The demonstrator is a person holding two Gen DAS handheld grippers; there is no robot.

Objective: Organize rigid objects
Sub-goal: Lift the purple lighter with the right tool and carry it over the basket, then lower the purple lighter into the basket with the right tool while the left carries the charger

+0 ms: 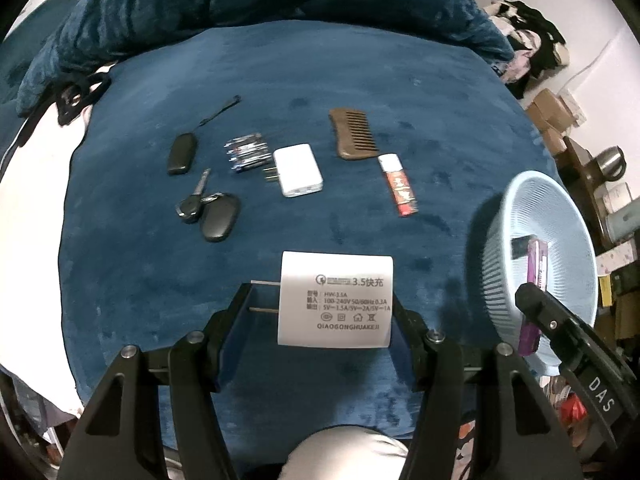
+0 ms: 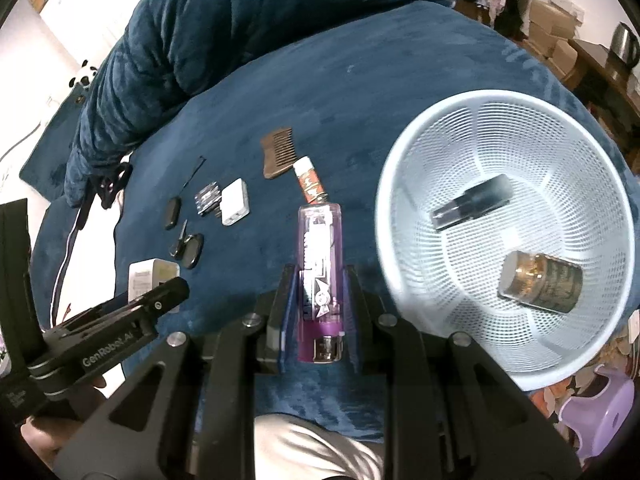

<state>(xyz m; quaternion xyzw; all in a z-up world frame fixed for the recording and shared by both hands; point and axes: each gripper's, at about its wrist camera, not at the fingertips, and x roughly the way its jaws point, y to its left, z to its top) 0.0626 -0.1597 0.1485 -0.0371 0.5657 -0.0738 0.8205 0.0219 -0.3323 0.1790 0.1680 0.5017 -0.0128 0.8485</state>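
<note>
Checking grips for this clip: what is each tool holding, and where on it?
The left tool holds a white charger by its two sides. The right tool pinches a purple lighter near its metal end.

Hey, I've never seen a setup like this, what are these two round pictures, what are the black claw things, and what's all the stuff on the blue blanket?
No robot here: a person holds one hand-held gripper in each hand, and a fisheye camera on each looks forward along its two fingers. That explains the round, bent pictures.

The left camera shows the left hand-held gripper shut on a white charger. The right camera shows the right hand-held gripper shut on a purple lighter.

On the blue blanket lie a wooden comb, a red and white tube, a second white charger, a bunch of batteries, a car key and two black fobs.

The pale blue basket already holds a black bottle and a small jar.
</note>
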